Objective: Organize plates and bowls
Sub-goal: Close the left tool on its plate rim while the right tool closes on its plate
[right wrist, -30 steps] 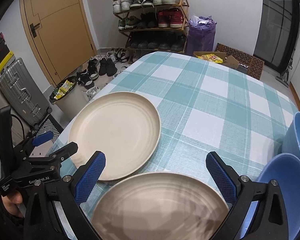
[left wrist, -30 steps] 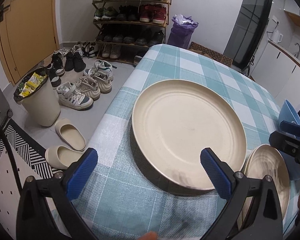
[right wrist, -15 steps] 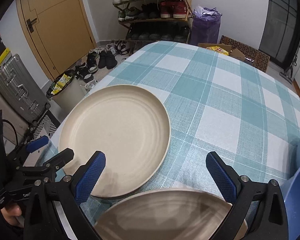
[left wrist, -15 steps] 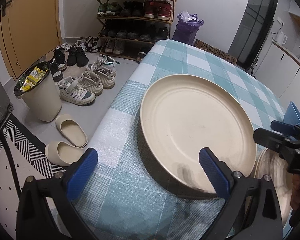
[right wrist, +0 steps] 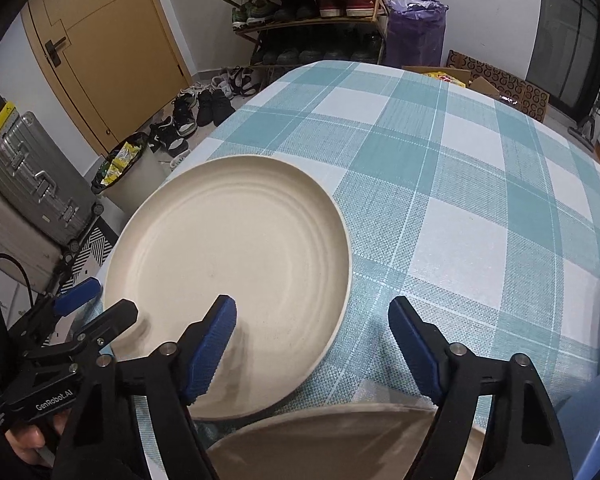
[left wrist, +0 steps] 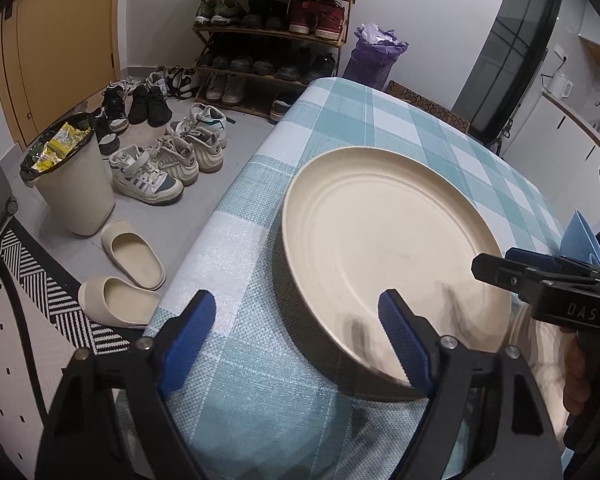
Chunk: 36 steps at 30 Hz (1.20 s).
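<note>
Cream and matte, the large plate (right wrist: 228, 264) lies flat near the left edge of the table (right wrist: 460, 200), on its teal-and-white checked cloth. A second plate (right wrist: 340, 440), also cream, sits just in front of it at the near edge, partly under the right gripper (right wrist: 312, 344). That gripper's jaws are closing with only cloth and the large plate's near rim between them; nothing is gripped. The left gripper (left wrist: 296, 340) is closing too, straddling the large plate's near-left rim without pressing it. The step looks like taking hold of the plates for stacking; next, each jaw pair must pinch a rim cleanly. A blue bowl (left wrist: 578, 236) waits at the right. The grippers sit close together and could collide. Beyond the edge stand a bin (left wrist: 72, 184) and shoes (left wrist: 156, 172).
</note>
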Tool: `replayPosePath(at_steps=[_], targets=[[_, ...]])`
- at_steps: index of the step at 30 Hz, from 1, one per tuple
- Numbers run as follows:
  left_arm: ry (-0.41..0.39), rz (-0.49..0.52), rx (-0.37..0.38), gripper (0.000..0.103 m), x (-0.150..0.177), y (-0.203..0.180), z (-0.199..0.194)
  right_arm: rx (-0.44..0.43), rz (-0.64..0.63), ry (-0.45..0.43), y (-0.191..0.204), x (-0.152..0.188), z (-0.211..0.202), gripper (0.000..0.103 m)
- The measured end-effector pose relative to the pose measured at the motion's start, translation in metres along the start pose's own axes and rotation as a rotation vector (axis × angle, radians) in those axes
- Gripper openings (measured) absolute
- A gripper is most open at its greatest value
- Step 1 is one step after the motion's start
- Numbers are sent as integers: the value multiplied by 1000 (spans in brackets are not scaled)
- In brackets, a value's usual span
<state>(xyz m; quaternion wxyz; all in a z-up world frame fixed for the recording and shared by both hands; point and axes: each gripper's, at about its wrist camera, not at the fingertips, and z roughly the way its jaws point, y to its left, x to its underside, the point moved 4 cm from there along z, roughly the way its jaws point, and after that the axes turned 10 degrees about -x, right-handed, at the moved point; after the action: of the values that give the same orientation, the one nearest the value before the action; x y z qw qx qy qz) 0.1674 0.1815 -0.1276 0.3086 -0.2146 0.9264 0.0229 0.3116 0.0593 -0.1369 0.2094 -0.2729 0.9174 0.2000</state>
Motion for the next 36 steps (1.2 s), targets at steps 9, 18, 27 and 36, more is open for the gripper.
replayPosePath(at_steps=[9,18,27,36], targets=[[-4,34,36,60,2,-6,0,-26,-4,29,0,2,11,59],[0,29,61,41,3,-6,0,-37,5,43,-2,6,11,39],[0,36,80,26,5,-8,-1,-29,13,29,-6,10,8,22],[-14,41,68,25,6,-8,-4,-2,-5,4,-5,12,5,16]])
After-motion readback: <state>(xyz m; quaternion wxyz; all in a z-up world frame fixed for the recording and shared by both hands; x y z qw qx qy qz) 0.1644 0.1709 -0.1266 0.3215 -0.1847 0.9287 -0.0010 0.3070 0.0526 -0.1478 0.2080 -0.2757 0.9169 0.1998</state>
